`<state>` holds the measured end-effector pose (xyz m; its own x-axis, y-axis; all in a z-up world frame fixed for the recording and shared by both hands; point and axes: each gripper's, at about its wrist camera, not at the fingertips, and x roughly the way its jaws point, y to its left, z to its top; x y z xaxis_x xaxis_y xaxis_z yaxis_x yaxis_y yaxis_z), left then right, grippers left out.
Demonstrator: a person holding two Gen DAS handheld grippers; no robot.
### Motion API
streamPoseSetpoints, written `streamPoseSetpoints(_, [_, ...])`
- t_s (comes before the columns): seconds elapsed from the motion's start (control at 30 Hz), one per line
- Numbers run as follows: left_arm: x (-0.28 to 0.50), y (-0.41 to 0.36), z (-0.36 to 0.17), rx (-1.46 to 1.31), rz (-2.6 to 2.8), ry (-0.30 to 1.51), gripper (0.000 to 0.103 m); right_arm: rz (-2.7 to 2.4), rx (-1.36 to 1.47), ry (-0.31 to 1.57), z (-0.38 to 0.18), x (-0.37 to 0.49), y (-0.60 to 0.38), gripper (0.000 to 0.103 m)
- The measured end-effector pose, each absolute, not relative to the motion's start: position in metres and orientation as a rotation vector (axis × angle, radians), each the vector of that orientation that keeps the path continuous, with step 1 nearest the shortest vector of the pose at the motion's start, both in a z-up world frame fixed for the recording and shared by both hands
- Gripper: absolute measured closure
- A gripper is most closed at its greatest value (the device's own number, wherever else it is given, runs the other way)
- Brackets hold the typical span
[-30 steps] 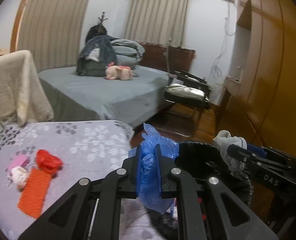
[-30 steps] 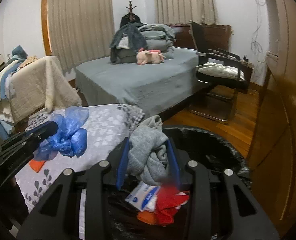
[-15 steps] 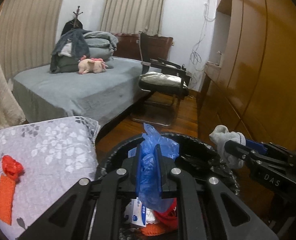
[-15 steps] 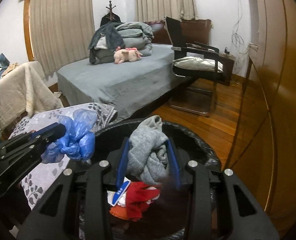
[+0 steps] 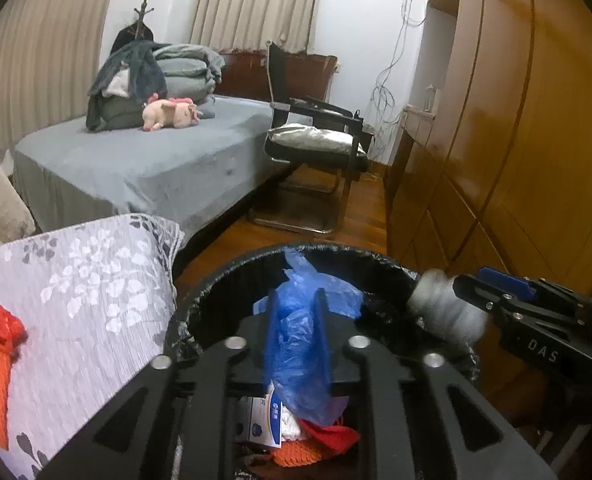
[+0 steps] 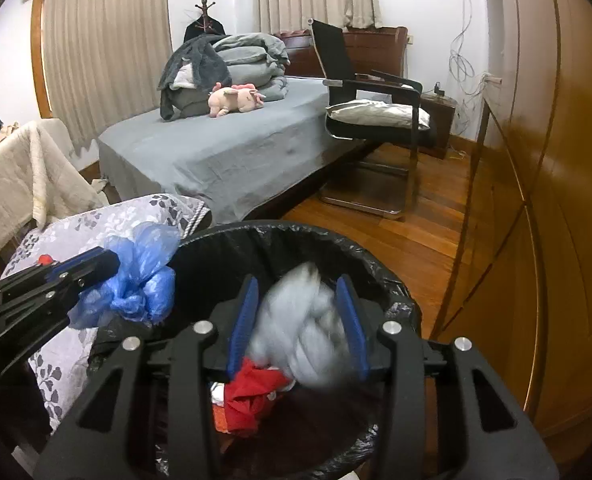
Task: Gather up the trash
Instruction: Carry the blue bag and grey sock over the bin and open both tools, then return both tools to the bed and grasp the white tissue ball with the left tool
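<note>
Both grippers now hang over the trash bin [image 6: 376,256]: left gripper [image 5: 296,316] clenches a light, crushable blue plastic bag [image 5: 300,344]; right gripper [image 6: 300,328], at 3 o'clock, spreads, its soft grey cloth wad [image 6: 304,328] blurred.

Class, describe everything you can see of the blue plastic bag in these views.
The blue plastic bag is thin, translucent, crumpled film, bunched into puffy lobes. The left gripper is shut on it, fingers pinching its middle. It hangs over the near rim of the black-lined trash bin, above red and orange scraps inside, not yet released.
</note>
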<state>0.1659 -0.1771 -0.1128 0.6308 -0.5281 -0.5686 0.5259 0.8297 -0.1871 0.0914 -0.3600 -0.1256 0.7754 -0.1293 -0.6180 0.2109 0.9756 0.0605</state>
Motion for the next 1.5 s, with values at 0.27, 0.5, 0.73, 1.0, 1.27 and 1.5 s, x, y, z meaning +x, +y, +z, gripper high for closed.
streamPoseSetpoints(0.27, [0.167, -0.153, -0.111, -0.033, -0.559, 0.659, 0.039, -0.215, 0.127, 0.62, -0.121, 0.087, -0.359, 0.017])
streamPoseSetpoints(0.5, [0.161, -0.114, -0.096, -0.036, -0.487, 0.611, 0.009, -0.181, 0.136, 0.59, -0.107, 0.087, -0.342, 0.006])
streamPoseSetpoints(0.73, [0.149, -0.063, -0.089, -0.035, -0.371, 0.583, 0.006, -0.124, 0.128, 0.581, -0.1, 0.097, -0.313, 0.005])
streamPoseSetpoints(1.0, [0.142, -0.003, -0.094, -0.028, -0.235, 0.581, 0.006, -0.04, 0.102, 0.589, -0.099, 0.114, -0.268, 0.005])
streamPoseSetpoints(1.27, [0.142, 0.058, -0.103, -0.028, -0.091, 0.585, 0.006, 0.052, 0.076, 0.595, -0.102, 0.139, -0.213, 0.005])
streamPoseSetpoints(1.5, [0.156, 0.116, -0.119, -0.048, 0.038, 0.593, 0.007, 0.136, 0.063, 0.603, -0.112, 0.171, -0.156, 0.005])
